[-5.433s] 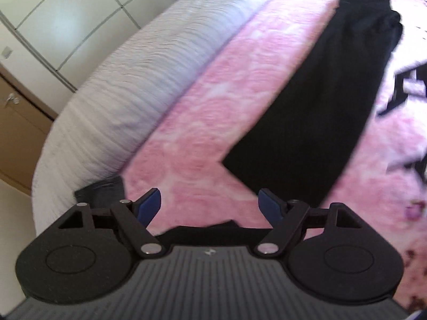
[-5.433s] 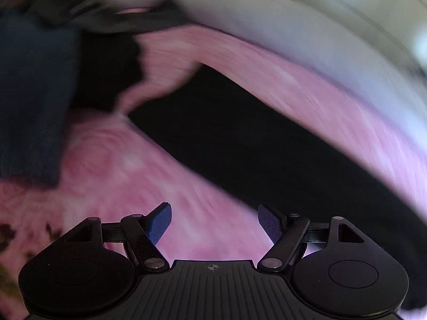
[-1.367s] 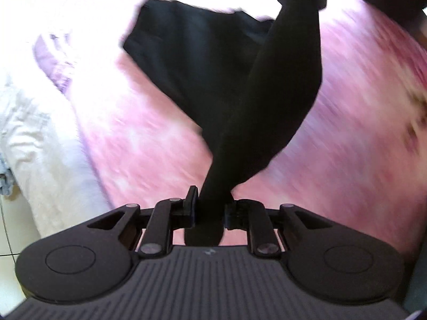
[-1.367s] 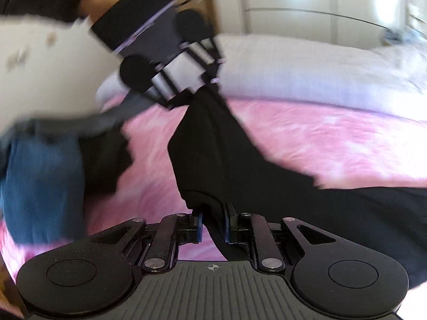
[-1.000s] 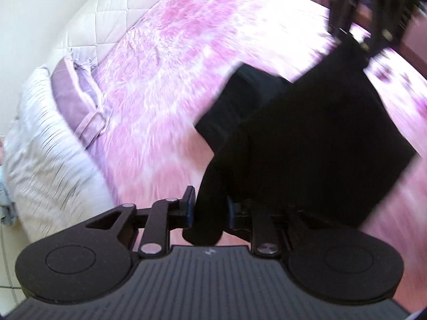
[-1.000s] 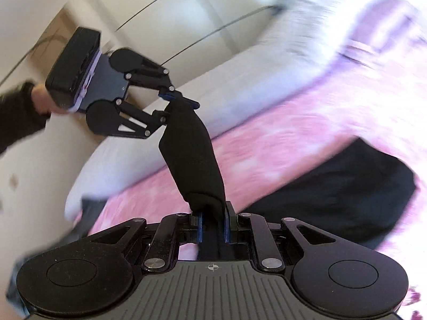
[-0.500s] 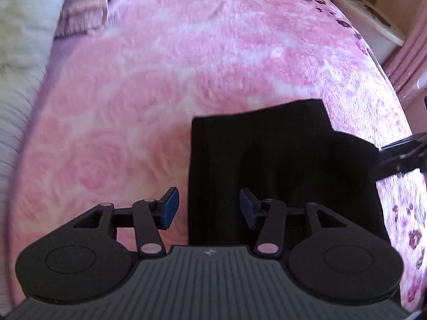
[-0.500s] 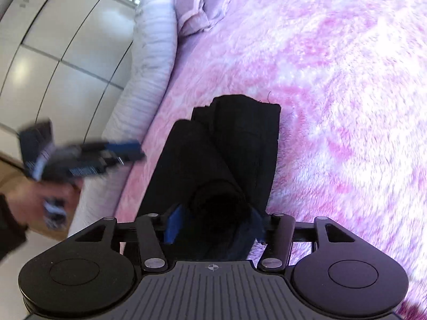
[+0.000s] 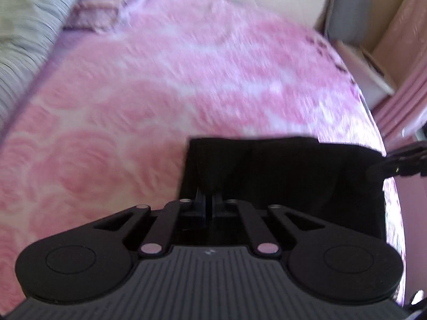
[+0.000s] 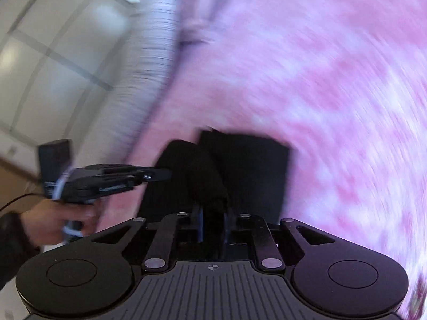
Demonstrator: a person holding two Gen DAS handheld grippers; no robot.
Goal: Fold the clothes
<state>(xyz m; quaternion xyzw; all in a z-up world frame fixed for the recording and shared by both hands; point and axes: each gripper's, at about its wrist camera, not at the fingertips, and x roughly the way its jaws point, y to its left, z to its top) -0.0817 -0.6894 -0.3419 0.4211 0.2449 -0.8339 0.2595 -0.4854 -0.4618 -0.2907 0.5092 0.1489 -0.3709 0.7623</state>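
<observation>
A black garment lies folded in a flat rectangle on the pink bed cover. My left gripper sits at its near left edge, jaws closing until they almost touch, and a ridge of cloth rises to the fingertips. In the right wrist view the same gripper reaches in from the left, held by a hand. My right gripper is closing on a bunched hump of the garment between its pads. Its tip shows at the garment's right edge.
A grey-white ribbed duvet is piled along the bed's left side, with a lilac pillow beyond it. A white nightstand and pink curtain stand past the far right corner. White wardrobe doors face the bed.
A second ago both grippers held the garment up between them. It was then laid folded on the bed and both opened. Now both have closed again at its opposite near edges.
</observation>
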